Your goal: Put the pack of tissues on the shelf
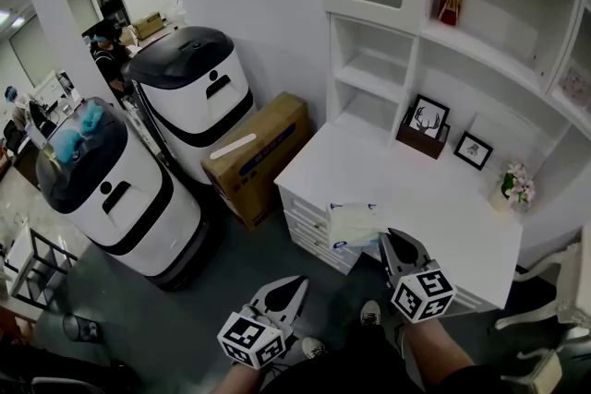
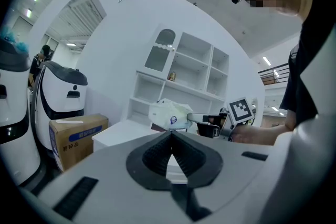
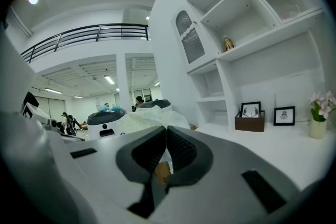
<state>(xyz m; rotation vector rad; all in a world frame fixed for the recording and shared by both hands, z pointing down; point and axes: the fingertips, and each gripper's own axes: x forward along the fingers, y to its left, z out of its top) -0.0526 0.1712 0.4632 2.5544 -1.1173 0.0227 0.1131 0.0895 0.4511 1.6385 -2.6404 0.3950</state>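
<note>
While the right gripper (image 1: pixel 391 241) has its jaws clamped on one end of the pack of tissues (image 1: pixel 354 224), the pack hangs in the air over the front corner of the white desk (image 1: pixel 443 198). The left gripper (image 1: pixel 294 285) hangs low, its jaws together on nothing. This looks like the carry step. The next move calls for a lift and a forward reach into an open compartment of the shelf (image 1: pixel 374 74), then letting go.

Head view steeply down over the desk (image 1: pixel 417 191); both gripper views low, level, toward the shared shelf unit (image 2: pixel 190 66)
</note>
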